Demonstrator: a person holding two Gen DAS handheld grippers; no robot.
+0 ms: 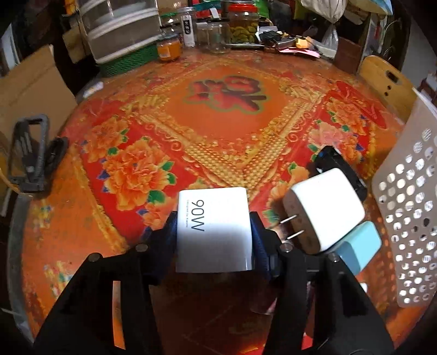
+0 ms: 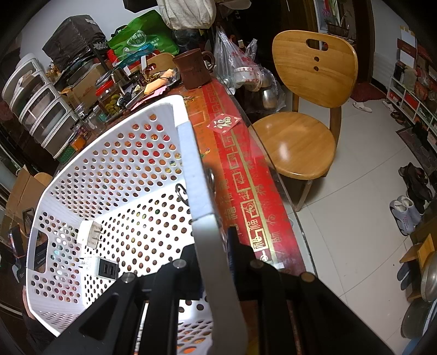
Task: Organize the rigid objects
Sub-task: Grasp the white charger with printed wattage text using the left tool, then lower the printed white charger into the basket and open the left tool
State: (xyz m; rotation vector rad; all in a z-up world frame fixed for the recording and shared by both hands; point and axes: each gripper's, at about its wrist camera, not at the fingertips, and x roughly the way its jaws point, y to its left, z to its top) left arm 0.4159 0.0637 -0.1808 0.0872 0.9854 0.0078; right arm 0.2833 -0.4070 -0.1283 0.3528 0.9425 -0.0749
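Observation:
My left gripper [image 1: 214, 232] is shut on a white 90W charger [image 1: 213, 229], held just above the red patterned table [image 1: 218, 123]. Right beside it lie a white plug adapter [image 1: 325, 210] with two prongs, a light blue charger [image 1: 360, 245] and a black adapter [image 1: 338, 166]. My right gripper [image 2: 215, 245] is shut on the rim of the white perforated basket [image 2: 196, 174], which is tilted. Inside the basket lie a white plug [image 2: 88, 232] and a white charger with black ports [image 2: 101, 269]. The basket wall [image 1: 409, 218] shows at the right of the left wrist view.
Jars [image 1: 243, 24], stacked plastic drawers [image 1: 123, 27] and a green crate [image 1: 131, 60] crowd the table's far edge. A black frame-like object [image 1: 30, 155] lies at the left edge. A wooden chair [image 2: 303, 109] stands beside the table, and a brown mug [image 2: 194, 68] sits on it.

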